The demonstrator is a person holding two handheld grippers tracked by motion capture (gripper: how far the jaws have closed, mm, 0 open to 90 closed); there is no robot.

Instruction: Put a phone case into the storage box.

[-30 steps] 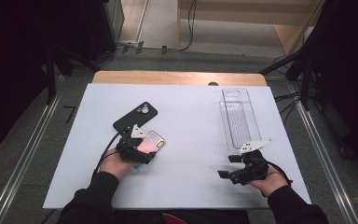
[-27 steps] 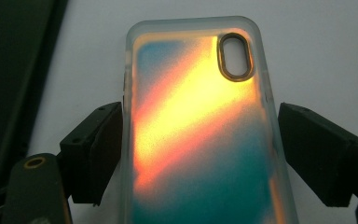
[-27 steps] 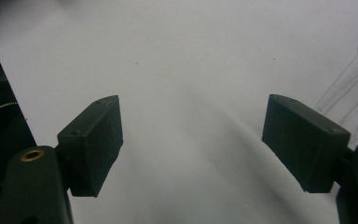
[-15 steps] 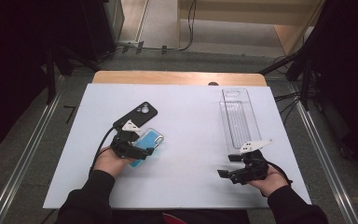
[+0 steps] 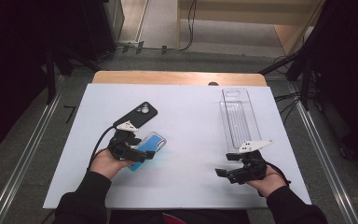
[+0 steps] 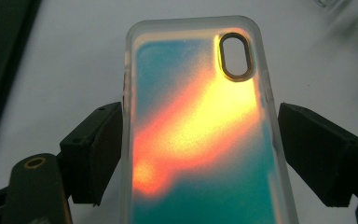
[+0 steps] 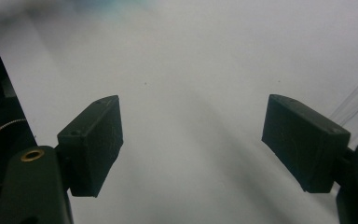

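The left gripper [image 5: 137, 154] clamps the translucent teal-and-orange phone case [image 6: 200, 130] across its width, long axis running straight ahead, lifted off the white tabletop [image 5: 191, 135]; the right gripper [image 5: 223, 171] hangs open, well apart.

Phone case [image 6: 200, 130]: teal w/ orange-yellow streak, frosted clear rim. Other case [image 5: 137, 115] at 12 o'clock: black. Tray [image 5: 239, 116]: clear. Table [image 5: 191, 116]: white.
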